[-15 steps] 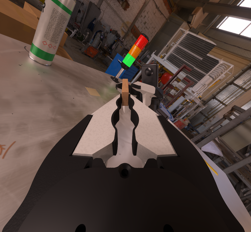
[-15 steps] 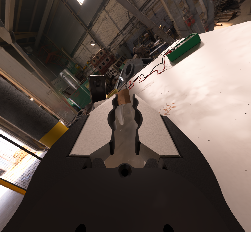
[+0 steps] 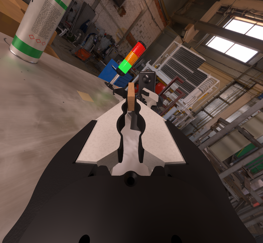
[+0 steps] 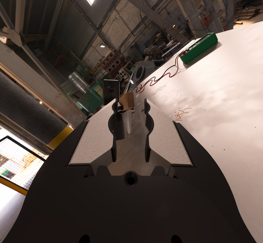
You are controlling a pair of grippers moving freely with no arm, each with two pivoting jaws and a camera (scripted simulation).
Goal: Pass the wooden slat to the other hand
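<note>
Above the pale grey worktop (image 3: 42,108), the left gripper (image 3: 131,101) pinches the short light-brown wooden slat (image 3: 131,96) between its fingertips. Facing it, the right gripper (image 4: 131,101) stands parted, the slat (image 4: 127,100) just beyond its left finger.

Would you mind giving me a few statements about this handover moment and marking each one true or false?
1. The left gripper is shut on the wooden slat. True.
2. The right gripper is clamped on the slat. False: its fingers stand apart, and the slat end sits near one finger with a clear gap to the other.
3. The signal tower light has red, orange and green bands. True.
4. The spray can lies on its side on the table. False: it stands upright.
5. The green multimeter rests on the table with red and black leads trailing from it. True.
</note>
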